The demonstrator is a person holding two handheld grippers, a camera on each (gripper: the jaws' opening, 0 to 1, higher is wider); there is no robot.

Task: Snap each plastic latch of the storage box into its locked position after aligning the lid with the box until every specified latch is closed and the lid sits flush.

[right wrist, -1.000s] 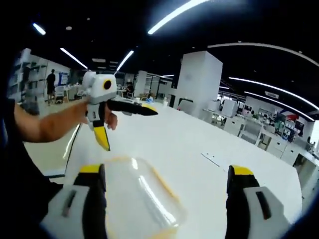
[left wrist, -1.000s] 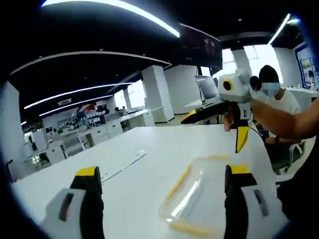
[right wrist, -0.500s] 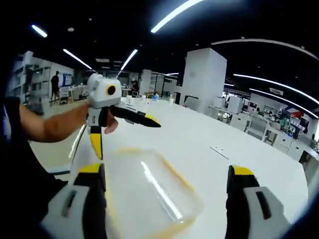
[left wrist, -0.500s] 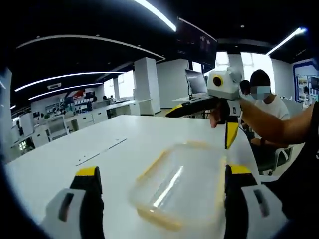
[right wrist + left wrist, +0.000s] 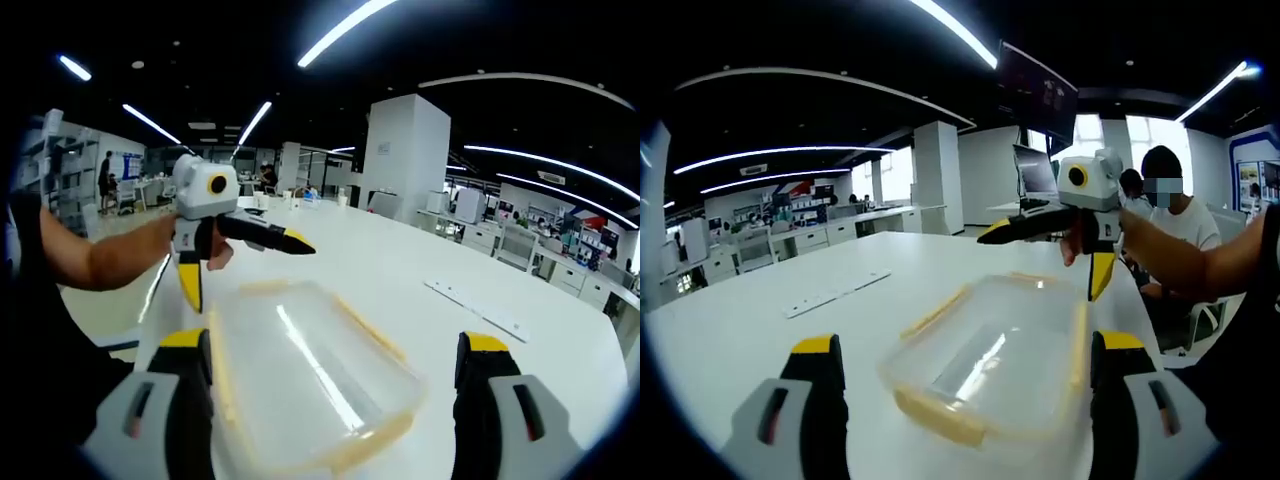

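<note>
The storage box [image 5: 990,370], a clear plastic container with yellow latches along its edges, is seen lying flat on the white bench [image 5: 790,330], between and just beyond the jaws of both grippers. In the left gripper view, the left gripper [image 5: 965,400] is held with its black, yellow-tipped jaws spread wide on either side of the box, nothing clasped between them; a yellow latch [image 5: 938,417] along the box's near edge is seen between the jaws. In the right gripper view, the right gripper [image 5: 335,400] is likewise held released, its jaws well apart, with the box [image 5: 310,380] between them and a yellow latch [image 5: 375,440] on the near right edge. Whether the lid sits flush cannot be told through the transparent plastic. Beyond the box in the left gripper view, the right gripper [image 5: 1035,225] is seen from the side, held in a hand [image 5: 1085,235] above the bench with one yellow-tipped jaw pointing along the bench and the other pointing down. In the right gripper view the left gripper [image 5: 250,235] is seen in the same manner, held in a hand [image 5: 195,240] beside the far left corner of the box. A flat white strip [image 5: 480,310] lies on the bench, well apart from the box. A seated person [image 5: 1175,215] is seen beyond the bench edge.
</note>
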